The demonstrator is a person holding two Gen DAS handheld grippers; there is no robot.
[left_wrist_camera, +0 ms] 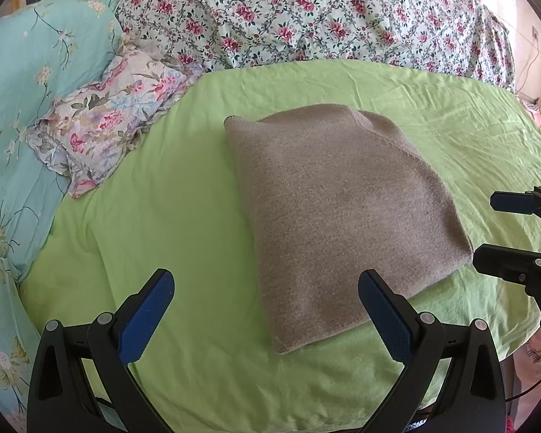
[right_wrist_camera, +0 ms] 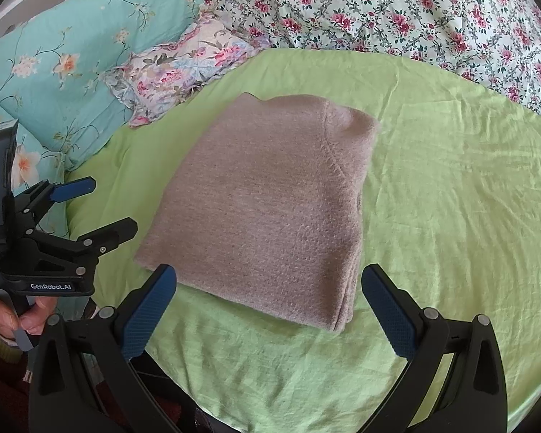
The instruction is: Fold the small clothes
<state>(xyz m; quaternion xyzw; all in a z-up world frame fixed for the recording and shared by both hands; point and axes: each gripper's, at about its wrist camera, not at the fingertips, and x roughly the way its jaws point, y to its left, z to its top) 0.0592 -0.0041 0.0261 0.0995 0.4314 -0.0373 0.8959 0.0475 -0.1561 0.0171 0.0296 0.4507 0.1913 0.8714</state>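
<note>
- Folded taupe knit sweater [left_wrist_camera: 339, 213] lies flat on the light-green bed sheet [left_wrist_camera: 169, 223], roughly mid-sheet, a raglan seam showing near its far right corner.
- Left gripper [left_wrist_camera: 265, 315]: fingers spread wide, holding nothing; hovers at the near edge of the sheet. Its right finger [left_wrist_camera: 386, 319] overlaps the sweater's near edge in view, contact cannot be told; its left finger is over bare sheet.
- Right gripper [right_wrist_camera: 268, 310]: fingers released, empty. The sweater's near hem sits just beyond and between the two fingertips [right_wrist_camera: 155, 306], not gripped.
- In the right wrist view the left gripper shows at the left, also spread apart, off the sweater's left corner; a hand [right_wrist_camera: 14, 315] grips its handle.
- Floral pillow [left_wrist_camera: 104, 126] lies at the sheet's far left edge, apart from the sweater.
- Teal floral duvet [left_wrist_camera: 29, 83] is at left; a white quilt with pink flowers [left_wrist_camera: 306, 14] runs along the far side.
</note>
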